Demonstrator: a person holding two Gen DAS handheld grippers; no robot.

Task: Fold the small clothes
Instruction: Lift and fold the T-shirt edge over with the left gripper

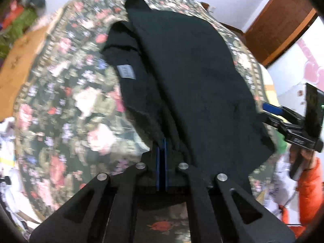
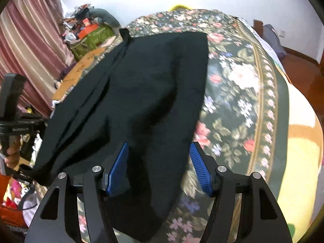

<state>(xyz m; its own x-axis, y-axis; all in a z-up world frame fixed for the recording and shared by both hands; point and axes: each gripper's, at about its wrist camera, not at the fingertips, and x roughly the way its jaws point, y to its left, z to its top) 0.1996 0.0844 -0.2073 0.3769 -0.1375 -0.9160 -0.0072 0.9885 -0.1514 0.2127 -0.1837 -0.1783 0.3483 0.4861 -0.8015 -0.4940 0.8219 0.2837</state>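
Black garment [image 2: 141, 93] lying on the floral bedspread [image 2: 243, 93], mid-fold. Your left gripper [image 1: 161, 149] has its blue pads pressed together on a near edge of the cloth, which drapes away from the pinch toward the far end of the bed; in the left wrist view a lower layer with a pale label [image 1: 126, 71] shows to the left beneath the upper layer, so one lengthwise fold appears under way or roughly laid, though not squared. Your right gripper [image 2: 160, 168] has its fingers spread wide, the left pad [image 2: 118, 170] touching or just over the cloth and the right pad beside the garment's right edge, above the bedspread; it grips nothing. In the right wrist view the garment lies long, with a seam ridge running near to far on its left side and soft wrinkles across the middle. Judged from this, the task is at an early to middle stage: the layers remain to be aligned, smoothed, and folded crosswise into a compact shape.
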